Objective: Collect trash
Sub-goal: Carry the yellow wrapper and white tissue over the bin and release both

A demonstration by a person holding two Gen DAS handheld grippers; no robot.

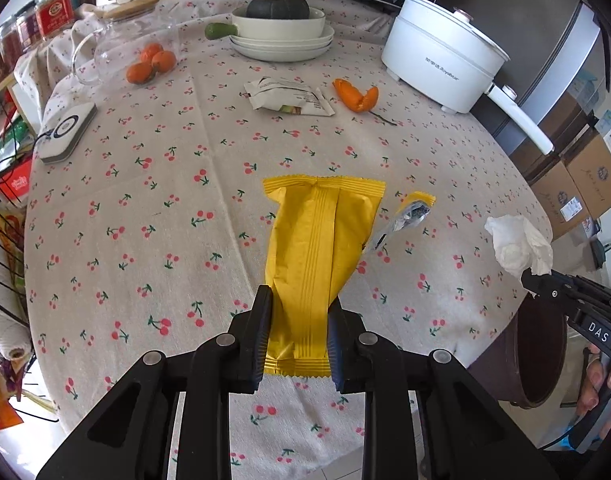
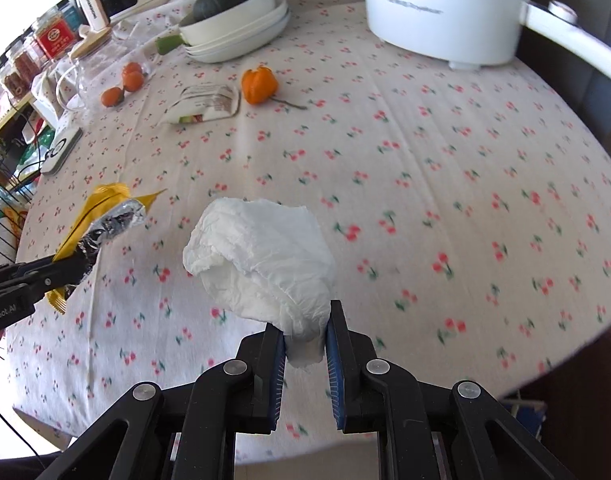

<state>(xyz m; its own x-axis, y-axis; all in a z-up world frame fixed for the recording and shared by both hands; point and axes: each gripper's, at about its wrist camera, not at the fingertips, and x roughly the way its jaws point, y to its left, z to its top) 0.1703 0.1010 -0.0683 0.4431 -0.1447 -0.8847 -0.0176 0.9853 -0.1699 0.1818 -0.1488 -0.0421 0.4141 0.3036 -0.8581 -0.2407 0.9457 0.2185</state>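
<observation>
Surface [image 1: 145, 200] below both my grippers, more trash far ahead. Left gripper [image 1: 297, 336] clamps yellow wrapper [image 1: 317, 240] by tail, clear of cloth for carrying. Right gripper [image 2: 305, 340] pinches tissue [image 2: 257, 248] likewise; bin [image 1: 537, 352] just beside it.

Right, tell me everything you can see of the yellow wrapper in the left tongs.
The yellow wrapper is a long, glossy foil-like packet with crimped zigzag ends and a ridged seam down its back. The left tongs are shut on its lower part, pinching it narrow, so it is held up over the cherry-print tablecloth. The right wrist view shows its torn-open side, with crumpled silver lining exposed. Nothing but the tongs visibly touches it.
</observation>
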